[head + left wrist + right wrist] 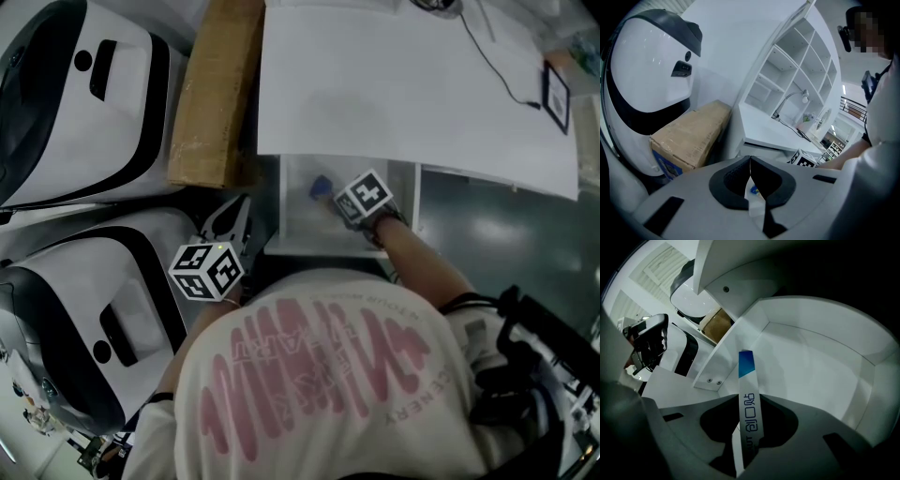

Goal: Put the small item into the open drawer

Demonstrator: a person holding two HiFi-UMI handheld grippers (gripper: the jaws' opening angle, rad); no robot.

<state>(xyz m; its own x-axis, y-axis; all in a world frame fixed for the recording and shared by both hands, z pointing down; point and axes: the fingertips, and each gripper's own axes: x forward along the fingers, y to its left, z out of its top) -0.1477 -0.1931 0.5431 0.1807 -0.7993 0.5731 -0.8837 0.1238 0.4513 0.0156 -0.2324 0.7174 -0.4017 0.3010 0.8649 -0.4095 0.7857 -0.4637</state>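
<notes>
Small packet (746,369), white with a blue end, sits pinched in the right tongs (751,401); its long axis points straight ahead of them into the open drawer (820,366); left tongs (750,161) closed and empty, well apart.

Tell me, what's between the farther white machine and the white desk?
A brown cardboard box lies between the machine and the desk. The head view shows it best.
</notes>
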